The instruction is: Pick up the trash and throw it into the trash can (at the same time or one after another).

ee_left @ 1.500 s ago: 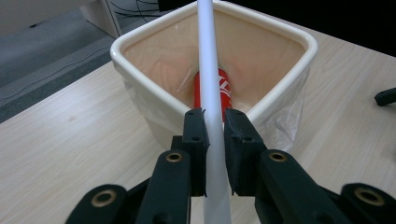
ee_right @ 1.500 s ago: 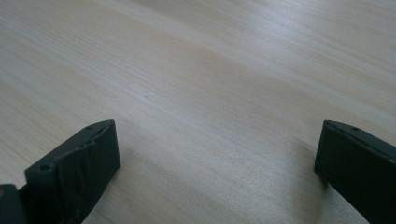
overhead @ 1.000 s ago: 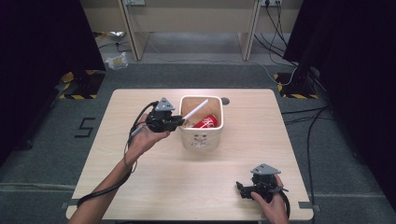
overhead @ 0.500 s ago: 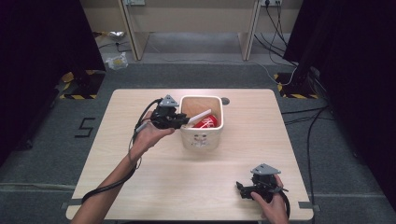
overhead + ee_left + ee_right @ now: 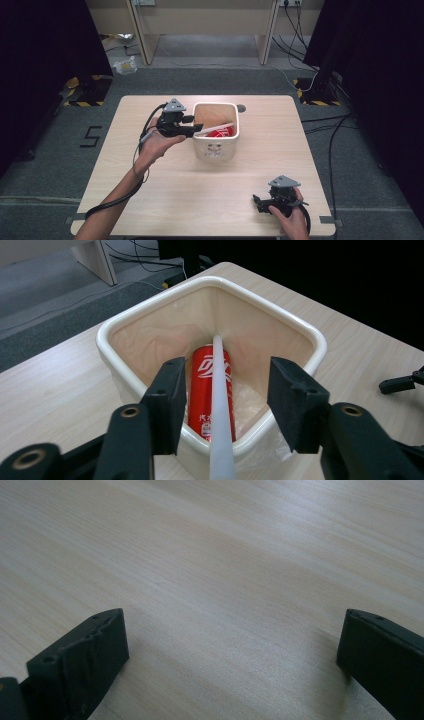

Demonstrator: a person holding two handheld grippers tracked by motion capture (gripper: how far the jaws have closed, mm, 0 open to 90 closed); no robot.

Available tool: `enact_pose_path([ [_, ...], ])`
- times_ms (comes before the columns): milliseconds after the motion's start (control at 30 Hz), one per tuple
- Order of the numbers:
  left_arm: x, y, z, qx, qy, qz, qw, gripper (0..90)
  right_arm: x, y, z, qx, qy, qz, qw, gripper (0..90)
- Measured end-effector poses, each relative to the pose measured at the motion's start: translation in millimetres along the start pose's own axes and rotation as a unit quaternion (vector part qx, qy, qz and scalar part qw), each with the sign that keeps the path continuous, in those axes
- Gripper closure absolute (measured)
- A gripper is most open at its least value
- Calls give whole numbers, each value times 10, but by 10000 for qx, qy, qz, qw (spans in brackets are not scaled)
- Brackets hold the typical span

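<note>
Now | left claw (image 5: pixel 197 131) level at bin (image 5: pixel 216 150) rim, just opening, clear of white rod (image 5: pixel 220 410) | right claw (image 5: pixel 260 204) wide, empty

- A light wooden table (image 5: pixel 150 200) is standing in the middle of a grey carpeted floor (image 5: pixel 45 165).
- A pale desk frame (image 5: pixel 205 20) is standing beyond the table, cables running across the floor under it.
- Black curtains (image 5: pixel 45 45) are hanging at the left and right, closing in the space.
- Yellow-and-black hazard strips (image 5: pixel 80 102) are lying at the curtain bases on both sides.
- A taped figure "5" (image 5: pixel 91 136) is showing on the floor at the left.
- A crumpled clear bag (image 5: pixel 123 65) is lying near the desk leg.
- Even overhead light is falling on the tabletop.
</note>
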State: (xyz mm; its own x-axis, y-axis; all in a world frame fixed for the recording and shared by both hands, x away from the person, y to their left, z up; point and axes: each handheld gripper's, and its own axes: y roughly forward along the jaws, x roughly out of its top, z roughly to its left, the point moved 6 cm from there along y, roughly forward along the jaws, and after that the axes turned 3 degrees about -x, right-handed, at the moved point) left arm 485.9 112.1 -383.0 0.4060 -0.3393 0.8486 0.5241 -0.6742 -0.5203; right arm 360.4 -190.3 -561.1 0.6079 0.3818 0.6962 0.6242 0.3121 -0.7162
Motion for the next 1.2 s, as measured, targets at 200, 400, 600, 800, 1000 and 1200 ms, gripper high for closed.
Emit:
enact_pose_path([
  [200, -39, -52, 33, -16, -136, -9, 9999, 390, 0, 0, 0, 0, -2, 0, 10000, 3],
  [400, -74, -127, 123, -18, -336, -118, 9994, 302, 0, 0, 0, 1, 0, 0, 10000, 3],
  [600, -133, -259, 209, -6, -479, -254, 9985, 271, 0, 0, 0, 1, 0, 1, 10000, 3],
  [800, -208, -381, 306, 78, -540, -347, 9979, 263, 0, 0, 0, 1, -1, 0, 10000, 3],
  [1000, -332, -448, 391, 184, -582, -356, 9975, 234, 0, 0, 0, 1, 1, -2, 10000, 3],
  [1200, -460, -474, 430, 231, -672, -394, 9967, 173, 0, -1, 0, 2, 0, 7, 10000, 3],
])
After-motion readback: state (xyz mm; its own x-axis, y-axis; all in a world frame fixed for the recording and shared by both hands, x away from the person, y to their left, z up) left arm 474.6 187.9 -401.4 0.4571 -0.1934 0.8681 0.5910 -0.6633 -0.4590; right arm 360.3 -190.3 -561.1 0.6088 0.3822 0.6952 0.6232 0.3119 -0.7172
